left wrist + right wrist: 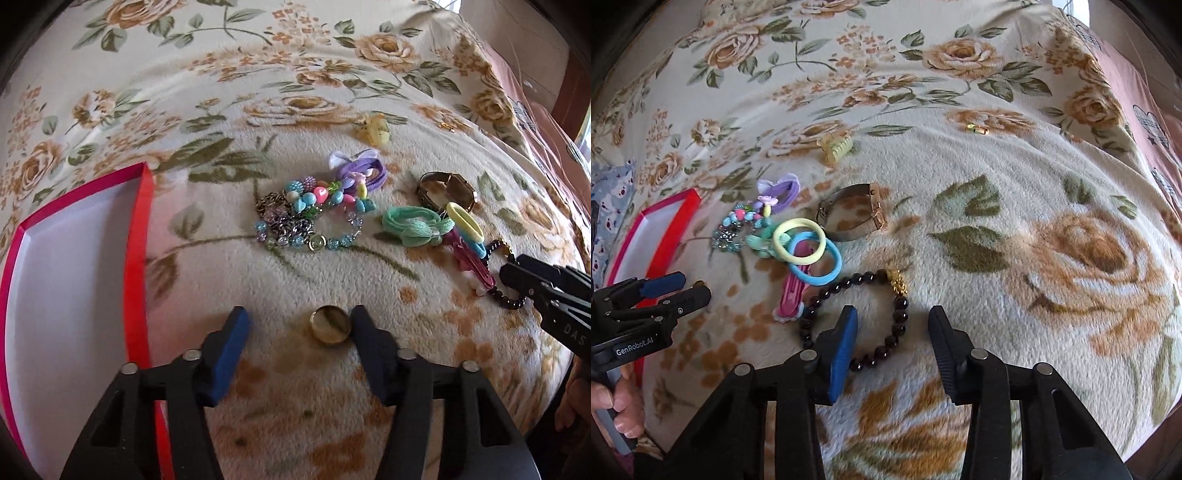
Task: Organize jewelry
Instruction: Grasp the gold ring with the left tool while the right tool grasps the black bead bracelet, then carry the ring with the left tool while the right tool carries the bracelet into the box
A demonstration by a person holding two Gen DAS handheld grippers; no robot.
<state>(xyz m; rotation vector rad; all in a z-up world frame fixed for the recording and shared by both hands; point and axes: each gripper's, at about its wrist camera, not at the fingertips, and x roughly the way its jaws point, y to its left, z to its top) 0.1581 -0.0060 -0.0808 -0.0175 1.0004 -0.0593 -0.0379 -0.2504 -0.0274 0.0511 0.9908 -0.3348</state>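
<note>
Cream fleece bedspread [258,74] with tan roses covers the bed, and nearly all the jewelry lies loose on it. The red cardboard box with a white lining [144,258] at the left looks empty as far as it shows, so sorting seems barely begun.

The left gripper [299,325] has its jaws released around a round gold ring [330,326], one pad touching it, the other well apart. The right gripper [892,325] straddles one side of a black beaded bracelet [901,314], jaws not yet clenched.

Left to do:
- pastel bead bracelets [310,210]
- hair ties [801,236]
- bronze mesh watch [853,214]
- yellow claw clip [836,147]
</note>
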